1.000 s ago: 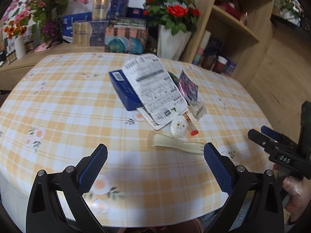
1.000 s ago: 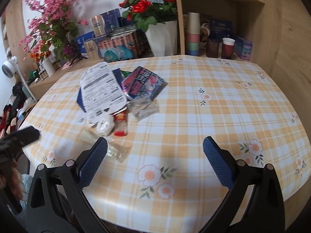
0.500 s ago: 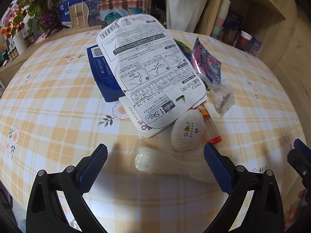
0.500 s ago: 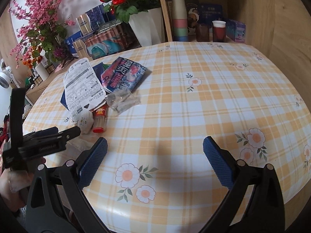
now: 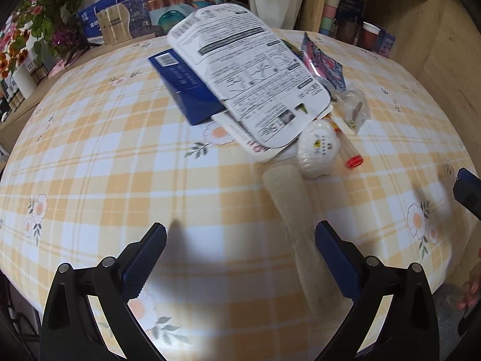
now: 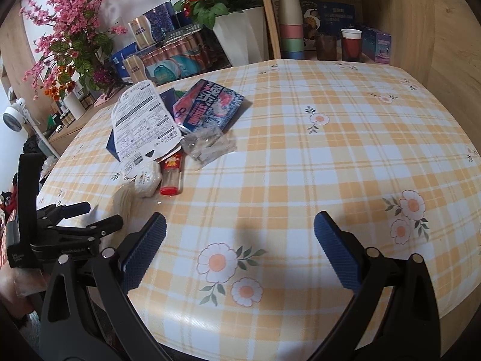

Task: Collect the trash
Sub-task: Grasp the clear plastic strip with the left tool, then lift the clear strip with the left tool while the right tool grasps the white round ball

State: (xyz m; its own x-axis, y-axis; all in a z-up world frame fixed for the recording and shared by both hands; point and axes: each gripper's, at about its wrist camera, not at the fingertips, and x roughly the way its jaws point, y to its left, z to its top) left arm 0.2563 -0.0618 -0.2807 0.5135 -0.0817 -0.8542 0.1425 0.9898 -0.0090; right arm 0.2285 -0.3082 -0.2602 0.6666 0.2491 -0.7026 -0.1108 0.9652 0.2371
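Observation:
A heap of trash lies on the checked tablecloth [image 5: 90,156]: a white printed package [image 5: 249,72] over a blue box [image 5: 186,87], a pink snack bag [image 5: 323,60], a crumpled clear bag [image 5: 353,106], a white shell-shaped wrapper [image 5: 318,149], a red-capped tube [image 5: 350,153] and a long pale clear wrapper [image 5: 296,210]. My left gripper [image 5: 240,258] is open, low over the table, the long wrapper running between its fingers near the right finger. My right gripper [image 6: 240,252] is open and empty over bare cloth, right of the heap [image 6: 168,138].
Behind the table stand flower pots [image 6: 240,30], boxes and cans [image 6: 168,57], and a wooden shelf with stacked cups [image 6: 290,24]. The left gripper shows at the left edge of the right wrist view [image 6: 81,219]. The table's near edge lies just under both grippers.
My left gripper has moved forward and down toward the heap; the long wrapper now lies between its fingers. The right gripper has shifted slightly and stayed open.

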